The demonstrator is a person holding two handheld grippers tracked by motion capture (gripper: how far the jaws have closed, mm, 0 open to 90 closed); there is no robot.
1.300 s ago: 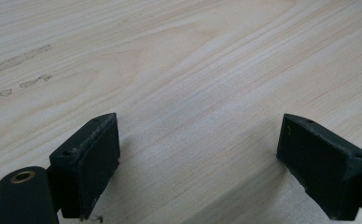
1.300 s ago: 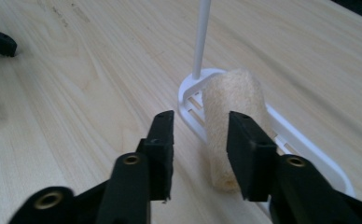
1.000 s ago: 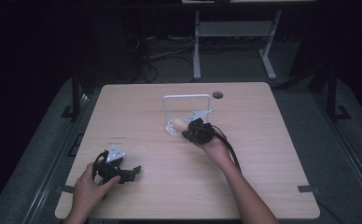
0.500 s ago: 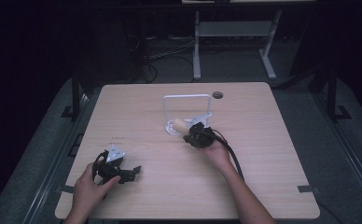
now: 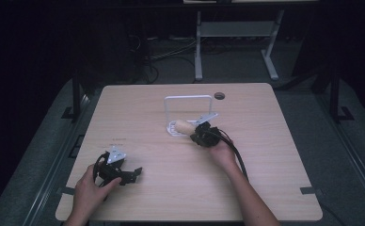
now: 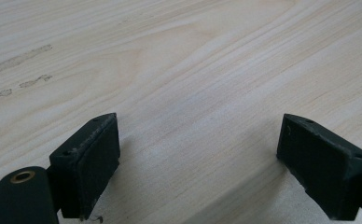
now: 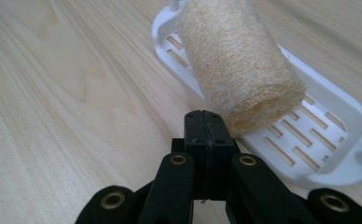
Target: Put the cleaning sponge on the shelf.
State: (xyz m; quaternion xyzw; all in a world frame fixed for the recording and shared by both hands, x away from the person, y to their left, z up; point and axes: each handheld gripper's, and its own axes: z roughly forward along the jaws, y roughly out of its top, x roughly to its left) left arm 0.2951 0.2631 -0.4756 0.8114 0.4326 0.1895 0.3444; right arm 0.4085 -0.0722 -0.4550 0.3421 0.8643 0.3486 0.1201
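A tan loofah roll lies tilted over a white slotted tray near the middle of the wooden table. My right gripper is at the roll's near end with its jaws pressed together, pinching the lower rim. A white upright frame rises from the tray behind the roll. My left gripper rests on the table at the front left, held by a hand. Its jaws stand wide apart over bare wood with nothing between them.
A round cable hole sits near the table's far edge. Faint smudges mark the wood ahead of the left gripper. A black cable trails from the right gripper along the forearm. A metal stand is on the floor beyond.
The right gripper and the loofah roll have shifted only slightly by the tray. The left hand and its gripper have kept still.
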